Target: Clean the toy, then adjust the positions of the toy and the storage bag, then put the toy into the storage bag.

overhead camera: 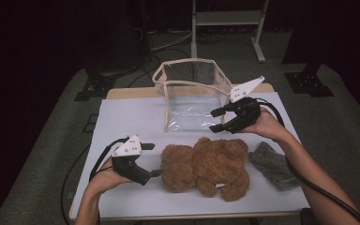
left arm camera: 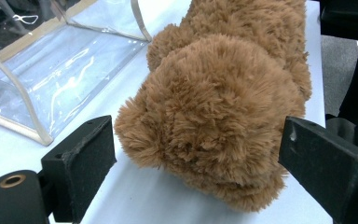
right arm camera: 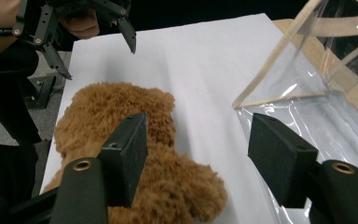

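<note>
Brown plush bear (overhead camera: 206, 168), one; one clear bag (overhead camera: 192, 96); two tools, left (overhead camera: 153, 160) and right (overhead camera: 218, 120), gaping, empty.

Quick rundown of where stuff sits on the table

The teddy bear (overhead camera: 208, 168) lies across the near middle of the table (overhead camera: 126, 122), head toward the left. Right behind it, toward the far edge, stands the clear bag (overhead camera: 192, 93), mouth up, reaching back to the table's far side. The small cloth (overhead camera: 273, 165) lies just right of the bear, near the right edge. The left gripper (overhead camera: 152, 160) sits just left of the bear's head, jaws spread either side of it. The right gripper (overhead camera: 217, 120) hangs behind the bear, at the bag's front right corner, between bag and bear.
</note>
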The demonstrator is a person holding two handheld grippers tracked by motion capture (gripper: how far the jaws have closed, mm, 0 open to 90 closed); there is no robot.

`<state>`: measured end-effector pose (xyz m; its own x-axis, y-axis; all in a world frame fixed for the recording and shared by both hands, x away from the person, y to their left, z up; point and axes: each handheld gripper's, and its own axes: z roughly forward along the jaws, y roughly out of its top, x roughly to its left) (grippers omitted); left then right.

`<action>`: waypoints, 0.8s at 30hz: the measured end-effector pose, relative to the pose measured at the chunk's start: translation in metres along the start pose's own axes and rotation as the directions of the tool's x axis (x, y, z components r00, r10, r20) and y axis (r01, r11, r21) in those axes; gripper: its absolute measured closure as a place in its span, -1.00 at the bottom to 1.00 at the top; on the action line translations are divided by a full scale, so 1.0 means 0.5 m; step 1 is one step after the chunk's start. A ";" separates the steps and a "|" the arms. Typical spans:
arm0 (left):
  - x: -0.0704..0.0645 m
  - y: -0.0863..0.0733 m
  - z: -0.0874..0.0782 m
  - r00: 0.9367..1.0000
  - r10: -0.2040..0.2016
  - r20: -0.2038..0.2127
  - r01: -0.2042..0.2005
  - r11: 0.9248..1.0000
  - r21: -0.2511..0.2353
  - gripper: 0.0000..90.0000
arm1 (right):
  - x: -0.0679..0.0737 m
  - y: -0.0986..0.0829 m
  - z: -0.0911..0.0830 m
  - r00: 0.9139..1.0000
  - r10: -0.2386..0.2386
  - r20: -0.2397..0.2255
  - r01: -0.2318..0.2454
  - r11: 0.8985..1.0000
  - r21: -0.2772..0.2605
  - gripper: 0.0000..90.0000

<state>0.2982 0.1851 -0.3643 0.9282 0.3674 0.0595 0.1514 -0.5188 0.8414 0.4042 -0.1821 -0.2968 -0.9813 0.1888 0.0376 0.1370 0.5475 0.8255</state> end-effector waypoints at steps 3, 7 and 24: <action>-0.001 0.001 -0.003 1.000 0.006 0.002 -0.006 1.000 -0.003 -0.79 | 0.003 0.010 0.011 1.000 -0.021 -0.003 0.021 1.000 0.006 -0.24; -0.001 0.001 -0.005 1.000 0.005 -0.002 -0.005 1.000 0.004 -0.79 | 0.006 0.020 0.021 1.000 -0.030 -0.004 0.030 0.999 0.017 -0.24; -0.002 0.003 -0.006 1.000 0.006 0.006 -0.006 1.000 0.007 -0.79 | -0.001 0.033 0.025 0.999 -0.037 -0.015 0.037 0.999 0.013 -0.25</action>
<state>0.2964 0.1862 -0.3618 0.9311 0.3595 0.0617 0.1477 -0.5262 0.8375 0.4084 -0.1632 -0.2904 -0.9875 0.1566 0.0157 0.1026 0.5648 0.8189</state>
